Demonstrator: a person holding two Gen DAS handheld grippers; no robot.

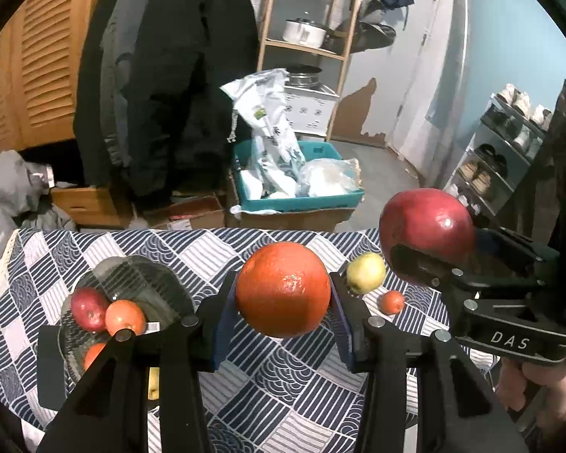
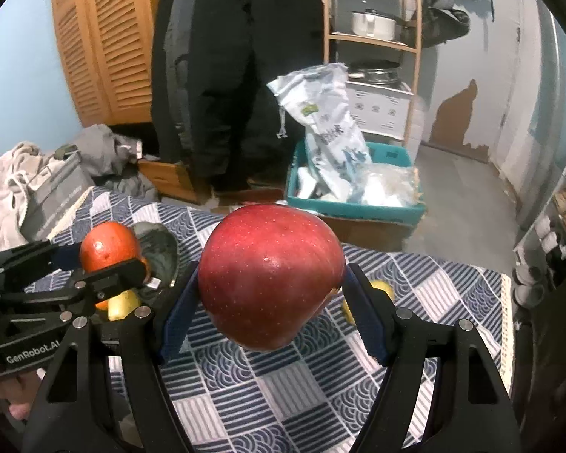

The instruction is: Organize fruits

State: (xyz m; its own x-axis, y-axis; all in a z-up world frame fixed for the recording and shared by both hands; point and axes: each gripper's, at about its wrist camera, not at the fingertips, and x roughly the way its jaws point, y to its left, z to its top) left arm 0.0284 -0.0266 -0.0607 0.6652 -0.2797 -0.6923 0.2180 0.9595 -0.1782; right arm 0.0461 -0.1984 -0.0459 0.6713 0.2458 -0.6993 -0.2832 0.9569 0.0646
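The task looks partly done: the glass bowl (image 1: 94, 283) on the left of the table (image 1: 283, 377) already holds a small red apple (image 1: 89, 308), two small oranges and a yellow fruit low at its near side. The left gripper (image 1: 283, 298) has its jaws clenched on a big orange (image 1: 283, 288), held above the cloth just right of the bowl, and the right gripper (image 2: 271, 283) grips a large red apple (image 2: 271, 275) in the air. Besides these two, a yellow-green apple (image 1: 366, 272) and a tiny orange (image 1: 391, 301) lie on the cloth, apparently left to collect.
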